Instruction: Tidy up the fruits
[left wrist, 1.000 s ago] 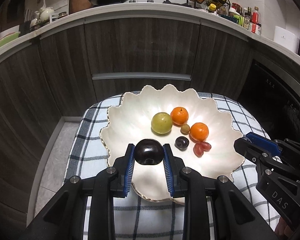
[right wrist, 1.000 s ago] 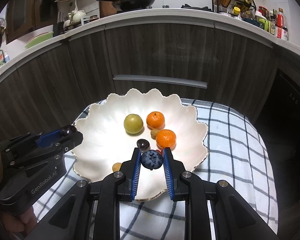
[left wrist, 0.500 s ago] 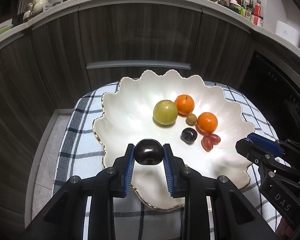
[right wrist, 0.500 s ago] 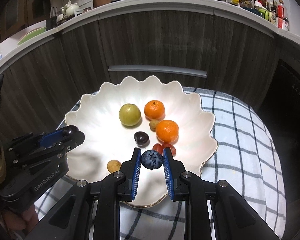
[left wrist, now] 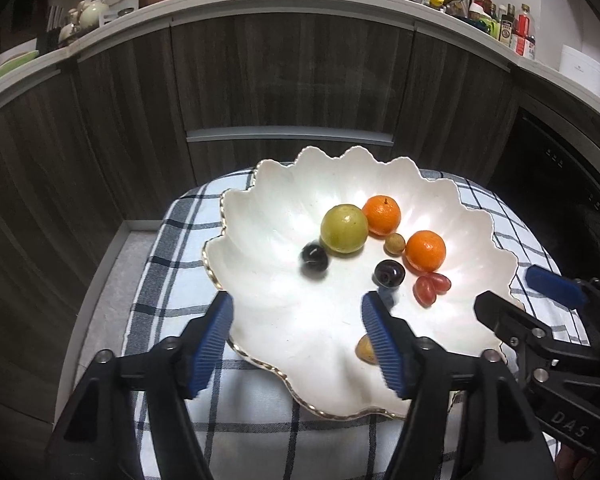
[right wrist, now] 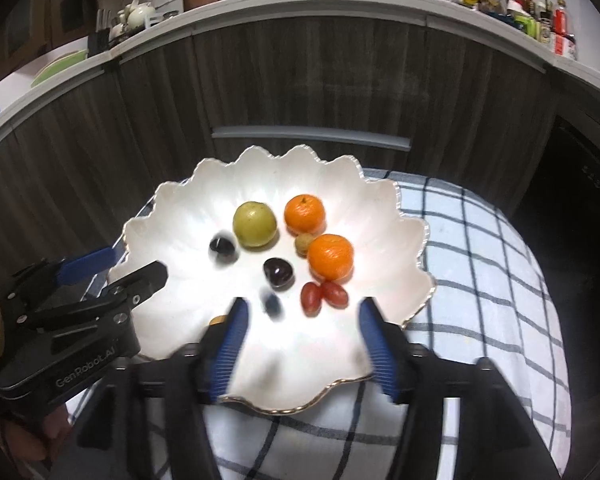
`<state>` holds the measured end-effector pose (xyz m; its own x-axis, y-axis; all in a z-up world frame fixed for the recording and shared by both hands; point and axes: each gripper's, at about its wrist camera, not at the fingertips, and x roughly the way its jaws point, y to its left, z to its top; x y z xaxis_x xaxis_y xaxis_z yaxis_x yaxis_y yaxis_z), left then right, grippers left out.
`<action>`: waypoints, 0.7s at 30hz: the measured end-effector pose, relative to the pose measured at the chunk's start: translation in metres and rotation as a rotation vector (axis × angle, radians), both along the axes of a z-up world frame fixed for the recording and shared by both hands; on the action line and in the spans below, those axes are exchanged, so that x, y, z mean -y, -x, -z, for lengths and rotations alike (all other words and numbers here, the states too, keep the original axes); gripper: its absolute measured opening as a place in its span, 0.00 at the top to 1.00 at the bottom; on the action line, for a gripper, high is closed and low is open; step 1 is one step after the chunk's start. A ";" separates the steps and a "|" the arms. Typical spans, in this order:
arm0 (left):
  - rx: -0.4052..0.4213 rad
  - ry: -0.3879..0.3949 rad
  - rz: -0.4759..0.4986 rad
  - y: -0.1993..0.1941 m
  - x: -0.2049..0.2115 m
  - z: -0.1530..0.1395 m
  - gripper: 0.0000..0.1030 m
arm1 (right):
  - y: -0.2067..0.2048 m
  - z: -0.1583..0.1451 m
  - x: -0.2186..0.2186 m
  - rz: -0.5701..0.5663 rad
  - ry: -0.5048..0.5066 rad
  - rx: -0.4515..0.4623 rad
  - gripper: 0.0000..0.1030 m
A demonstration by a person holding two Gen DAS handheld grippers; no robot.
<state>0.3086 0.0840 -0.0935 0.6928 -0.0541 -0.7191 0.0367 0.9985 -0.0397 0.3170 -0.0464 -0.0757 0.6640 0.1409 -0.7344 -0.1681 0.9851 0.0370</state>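
Both the left gripper point(left wrist: 296, 344) and right gripper point(right wrist: 300, 344) are opening, nothing between their jaws; the blurred dark round plum point(left wrist: 314, 257) and small blueberry point(right wrist: 271, 304) may roll across the white scalloped ceramic bowl point(left wrist: 284, 184) and scatter the fruit.

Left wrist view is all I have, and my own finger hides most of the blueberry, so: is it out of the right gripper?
Observer: Yes. The right gripper's jaws are opening, with nothing between the blue pads.
Operator: Where is the berry?
Observer: The small dark blueberry, motion-blurred, is over the white scalloped plate, just ahead of one pad.
Operator: Touching other fruit?
Observer: A gap shows between it and the two red grapes. Blur hides whether it touches the dark cherry.
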 end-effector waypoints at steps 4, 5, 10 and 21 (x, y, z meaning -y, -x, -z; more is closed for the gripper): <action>0.011 -0.006 -0.017 0.004 -0.001 -0.007 0.19 | 0.002 -0.007 0.005 0.024 0.000 0.019 0.26; 0.015 -0.006 -0.023 0.005 -0.002 -0.008 0.16 | 0.003 -0.009 0.006 0.026 0.000 0.023 0.25; 0.027 -0.006 -0.035 0.012 -0.004 -0.019 0.16 | 0.006 -0.018 0.008 0.040 0.004 0.042 0.25; 0.069 -0.016 -0.050 0.037 -0.002 -0.045 0.13 | 0.025 -0.041 0.014 0.057 0.005 0.082 0.25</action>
